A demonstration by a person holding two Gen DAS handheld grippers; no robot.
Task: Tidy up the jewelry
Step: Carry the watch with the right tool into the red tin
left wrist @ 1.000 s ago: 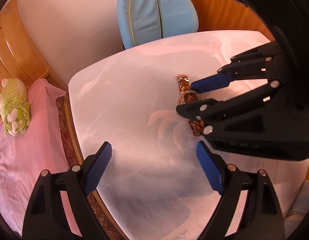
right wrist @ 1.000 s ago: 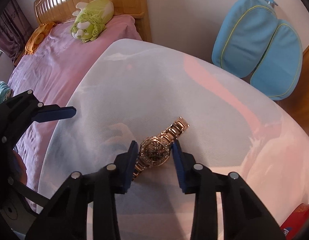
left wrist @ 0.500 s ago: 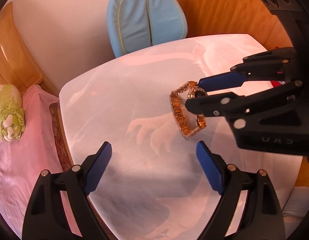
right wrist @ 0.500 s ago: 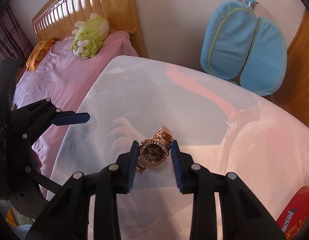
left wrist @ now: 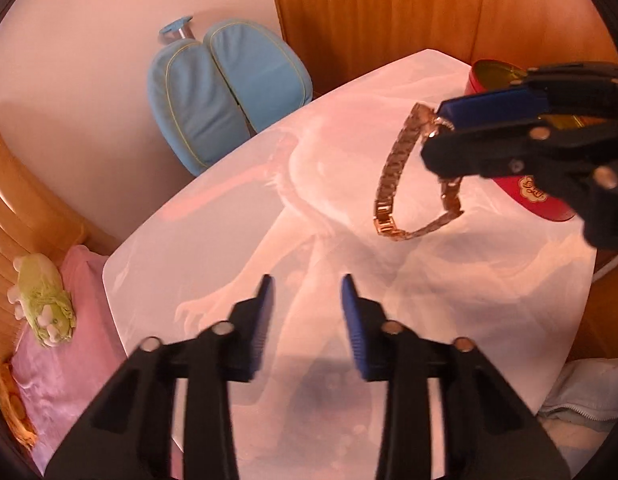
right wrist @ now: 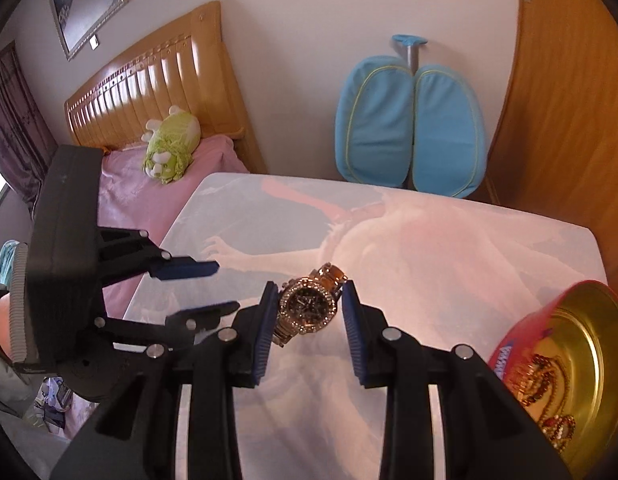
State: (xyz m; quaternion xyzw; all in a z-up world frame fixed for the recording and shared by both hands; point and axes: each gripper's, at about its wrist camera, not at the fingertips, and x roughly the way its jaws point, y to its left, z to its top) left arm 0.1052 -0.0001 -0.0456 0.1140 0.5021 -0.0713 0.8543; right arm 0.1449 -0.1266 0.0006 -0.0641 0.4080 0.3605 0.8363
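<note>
Left wrist view: the left gripper (left wrist: 307, 300) hangs over the table (left wrist: 229, 240) with nothing between its jaws, which are closing; a second ago they stood wide apart. The watch (left wrist: 393, 168), which lay flat on the table then, now hangs clear of it from the right gripper (left wrist: 441, 128), its band drooping in a loop. The tin (left wrist: 489, 72), absent from this view before, shows just behind the watch.

Right wrist view: the right gripper (right wrist: 309, 308) pinches the watch (right wrist: 307, 306) by its case, one pad on each side, as it did a second ago. The tin (right wrist: 581, 360) lies to the right of the watch, open, with beads (right wrist: 545, 376) already inside.

The lift looks done; carrying the watch over the tin and dropping it in seems next, and the left gripper has no part.
</note>
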